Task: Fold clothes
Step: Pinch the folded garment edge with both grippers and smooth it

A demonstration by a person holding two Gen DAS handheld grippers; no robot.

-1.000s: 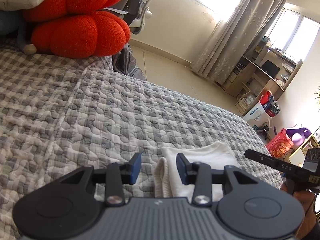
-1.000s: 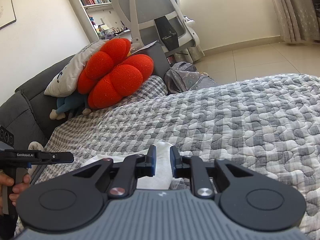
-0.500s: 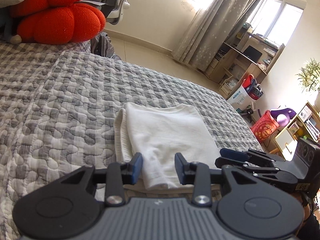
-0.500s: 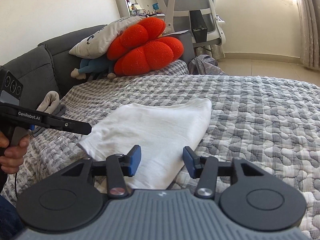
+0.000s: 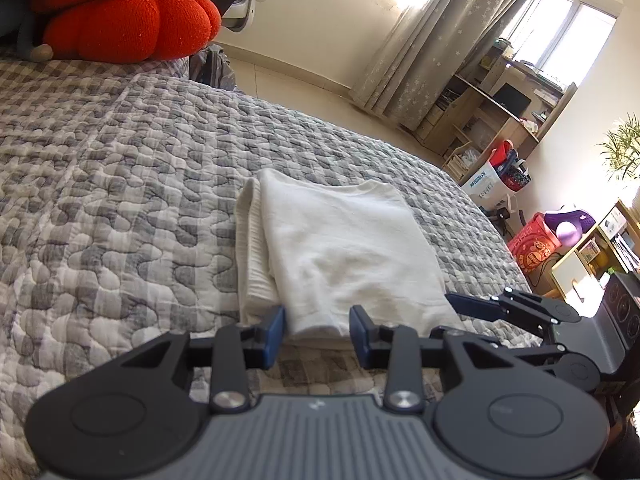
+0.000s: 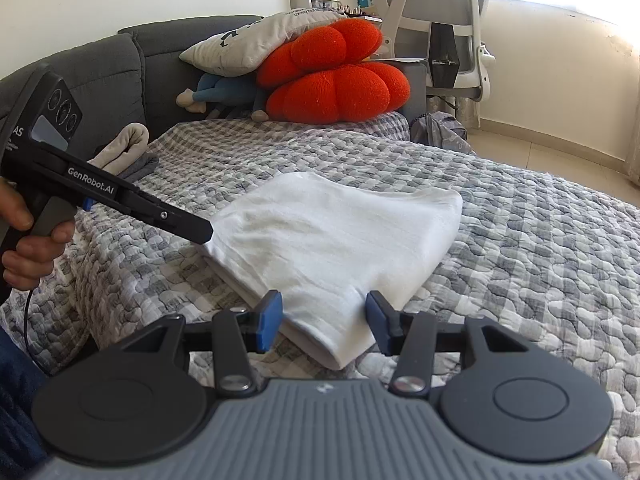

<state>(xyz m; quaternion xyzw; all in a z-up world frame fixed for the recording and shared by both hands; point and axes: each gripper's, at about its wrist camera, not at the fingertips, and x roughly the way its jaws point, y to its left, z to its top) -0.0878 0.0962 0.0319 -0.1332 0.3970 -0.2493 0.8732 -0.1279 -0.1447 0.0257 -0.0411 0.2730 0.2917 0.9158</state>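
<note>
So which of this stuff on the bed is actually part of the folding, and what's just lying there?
Part of the job:
- folded white garment
- left gripper, open
- right gripper, open
- quilt it lies on

Just lying about:
- orange cushion
- grey-white pillow
- blue soft toy
- office chair

A folded white garment (image 5: 340, 248) is seen lying flat on the grey checked quilt (image 5: 120, 200), and its near edge is framed by the blue pads of the left gripper (image 5: 317, 330), which are held apart and are not pressed on the cloth. The right gripper (image 5: 500, 312) is seen at the right, just beside the near right corner of the garment. An orange cushion (image 5: 128, 20) is placed at the far end of the quilt.
</note>
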